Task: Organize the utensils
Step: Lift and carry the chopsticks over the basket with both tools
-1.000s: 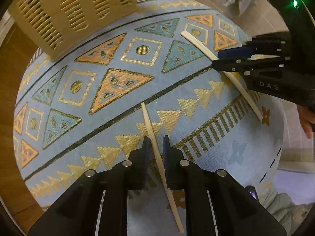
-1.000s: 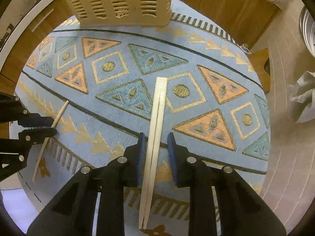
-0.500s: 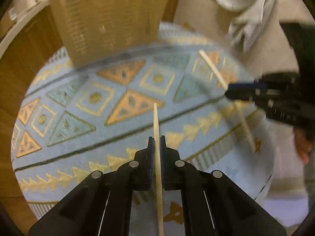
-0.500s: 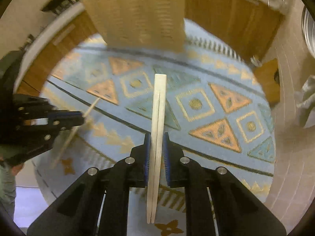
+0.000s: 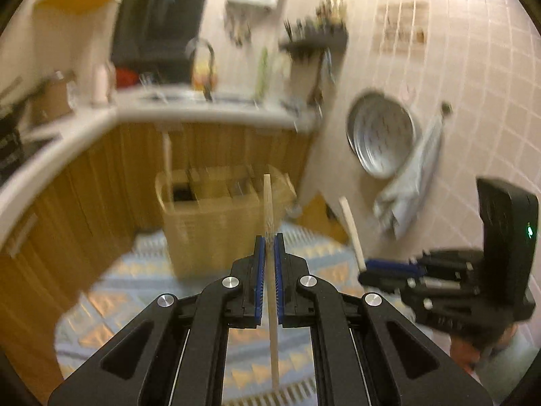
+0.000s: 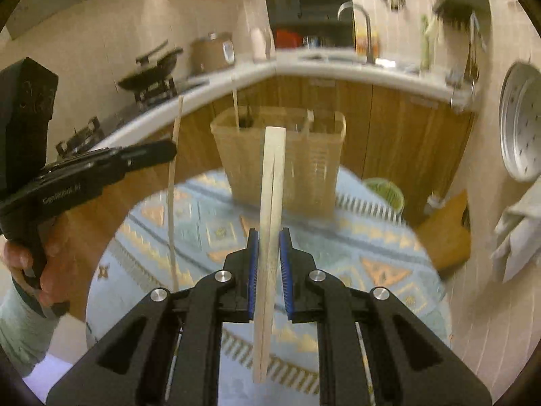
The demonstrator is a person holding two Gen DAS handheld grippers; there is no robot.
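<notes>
My left gripper (image 5: 267,238) is shut on a single wooden chopstick (image 5: 268,199), held upright above the round table; it also shows in the right wrist view (image 6: 174,155). My right gripper (image 6: 268,233) is shut on a joined pair of wooden chopsticks (image 6: 272,176), also raised and upright; the pair shows in the left wrist view (image 5: 351,226). A tan slotted utensil basket (image 6: 280,155) stands at the far side of the table ahead of both grippers, with a few sticks standing in it. It shows blurred in the left wrist view (image 5: 216,216).
The round table carries a blue patterned cloth (image 6: 355,237). Wooden cabinets under a white counter (image 6: 338,67) curve behind the basket. A metal basin (image 5: 382,135) and a grey towel (image 5: 412,186) hang on the tiled wall at right. A green bowl (image 6: 389,191) sits behind the table.
Both grippers have lifted their chopsticks off the cloth and tilted up from looking down to facing the basket and counter. A second ago both were open around the sticks.
</notes>
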